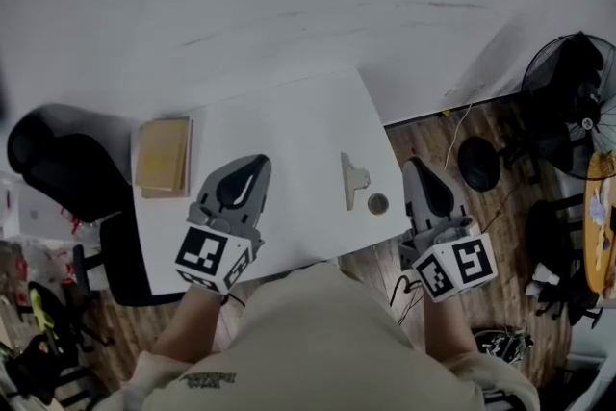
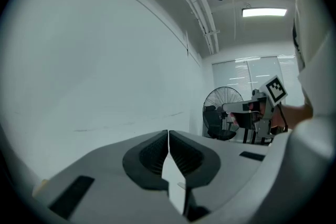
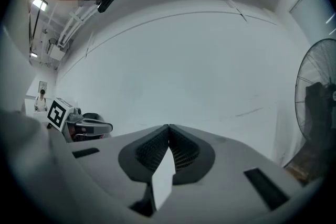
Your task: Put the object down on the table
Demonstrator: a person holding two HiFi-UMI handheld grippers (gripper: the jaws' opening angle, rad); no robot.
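A beige flat piece with a side tab (image 1: 352,180) lies on the white table (image 1: 289,115) near its right edge. Just beside it sits a small round brownish disc (image 1: 377,203). My left gripper (image 1: 258,161) hovers over the table's front middle, shut and empty; in the left gripper view its jaws (image 2: 168,135) meet with nothing between them. My right gripper (image 1: 417,165) is off the table's right edge, over the wooden floor, to the right of the beige piece. Its jaws (image 3: 168,128) are also shut with nothing in them.
A tan box (image 1: 164,155) lies at the table's left edge. A black chair (image 1: 56,157) stands to the left. To the right are a black floor fan (image 1: 576,91), a round black stool (image 1: 478,164) and cables on the floor. A white wall lies ahead.
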